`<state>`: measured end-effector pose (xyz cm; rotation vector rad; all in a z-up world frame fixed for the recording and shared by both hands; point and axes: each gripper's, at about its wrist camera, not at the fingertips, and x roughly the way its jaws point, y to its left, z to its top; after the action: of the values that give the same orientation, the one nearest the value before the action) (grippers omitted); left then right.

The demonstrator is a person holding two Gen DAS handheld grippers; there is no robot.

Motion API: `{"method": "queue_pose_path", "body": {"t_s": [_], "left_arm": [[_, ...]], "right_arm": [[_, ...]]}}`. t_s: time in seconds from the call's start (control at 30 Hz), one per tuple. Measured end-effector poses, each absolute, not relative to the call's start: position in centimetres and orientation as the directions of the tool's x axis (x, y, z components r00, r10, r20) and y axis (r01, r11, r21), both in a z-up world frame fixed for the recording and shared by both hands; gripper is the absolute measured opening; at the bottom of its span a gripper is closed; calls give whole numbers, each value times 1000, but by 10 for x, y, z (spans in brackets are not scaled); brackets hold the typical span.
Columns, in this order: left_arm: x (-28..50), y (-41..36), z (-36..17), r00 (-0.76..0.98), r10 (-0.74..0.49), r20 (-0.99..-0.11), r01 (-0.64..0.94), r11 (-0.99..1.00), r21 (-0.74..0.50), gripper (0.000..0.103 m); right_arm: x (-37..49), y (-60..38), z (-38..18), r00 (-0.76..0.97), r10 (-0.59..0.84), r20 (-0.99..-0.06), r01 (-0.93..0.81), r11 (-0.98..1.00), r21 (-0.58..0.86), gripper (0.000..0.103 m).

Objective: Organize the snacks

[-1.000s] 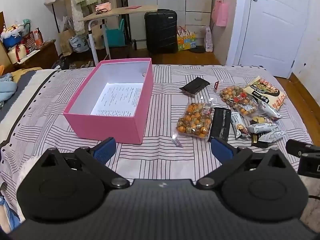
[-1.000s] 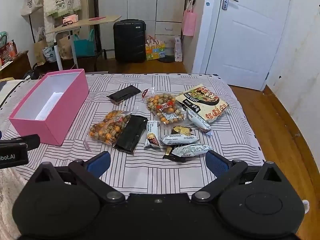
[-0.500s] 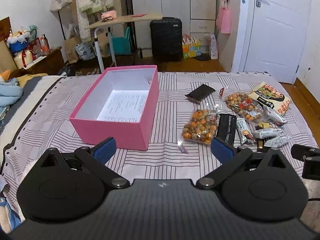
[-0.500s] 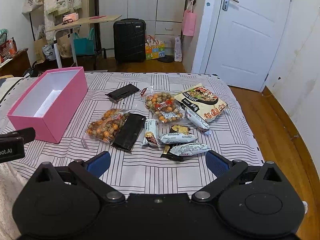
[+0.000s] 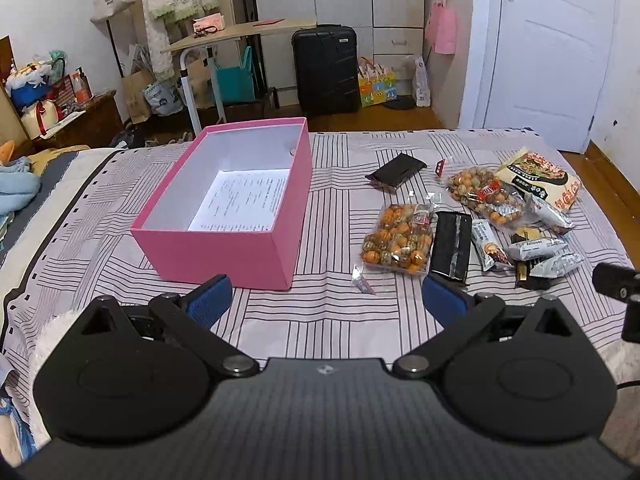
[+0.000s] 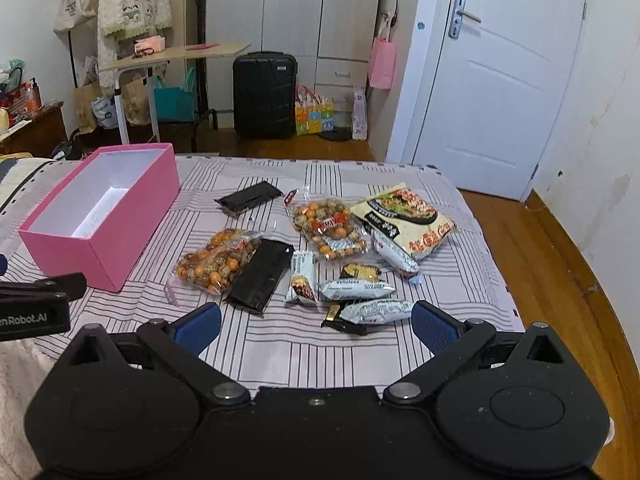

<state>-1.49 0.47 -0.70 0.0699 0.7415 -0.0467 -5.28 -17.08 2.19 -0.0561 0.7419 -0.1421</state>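
An open pink box [image 5: 224, 248] [image 6: 100, 248] with a printed sheet on its floor sits on the striped bedspread [image 5: 332, 320], left of the snacks. To its right lie several snacks: a bag of orange balls [image 5: 398, 238] [image 6: 216, 266], a black packet [image 5: 450, 246] [image 6: 262, 276], a second ball bag [image 6: 330, 228], a noodle pack [image 6: 404, 220], small white packets [image 6: 358, 288] and a far black packet [image 5: 396, 170]. My left gripper [image 5: 326, 296] is open, empty, near the box's front corner. My right gripper [image 6: 316, 322] is open, empty, just short of the nearest white packets.
Beyond the bed stand a black suitcase [image 6: 264, 94], a folding table [image 5: 240, 36], bags on the floor and a white door [image 6: 496, 92]. The bed's right edge drops to wooden floor [image 6: 560, 272]. A blue blanket [image 5: 16, 190] lies far left.
Both views have pulled back and risen a little, so the box and snacks sit farther from the fingertips. Both grippers stay open and empty. Nothing on the bed has moved.
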Motion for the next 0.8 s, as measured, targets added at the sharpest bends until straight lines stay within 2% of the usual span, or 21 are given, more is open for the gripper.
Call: {"method": "queue_pose_path", "body": {"t_s": [0.4, 0.6, 0.73, 0.8], "left_arm": [[-18, 9, -4, 729, -55, -683, 71, 997, -5, 103], [-15, 12, -4, 716, -94, -691, 82, 995, -50, 101], [-5, -1, 5, 724, -125, -678, 141, 989, -32, 100], [2, -13, 10, 735, -142, -663, 173, 985, -19, 100]], "right_arm": [[-63, -170, 27, 782, -150, -605, 92, 988, -125, 102], [-67, -191, 35, 834, -218, -507, 221, 974, -55, 103], [-55, -213, 42, 889, -129, -440, 129, 991, -31, 103], [-39, -229, 48, 879, -116, -463, 124, 992, -13, 103]]}}
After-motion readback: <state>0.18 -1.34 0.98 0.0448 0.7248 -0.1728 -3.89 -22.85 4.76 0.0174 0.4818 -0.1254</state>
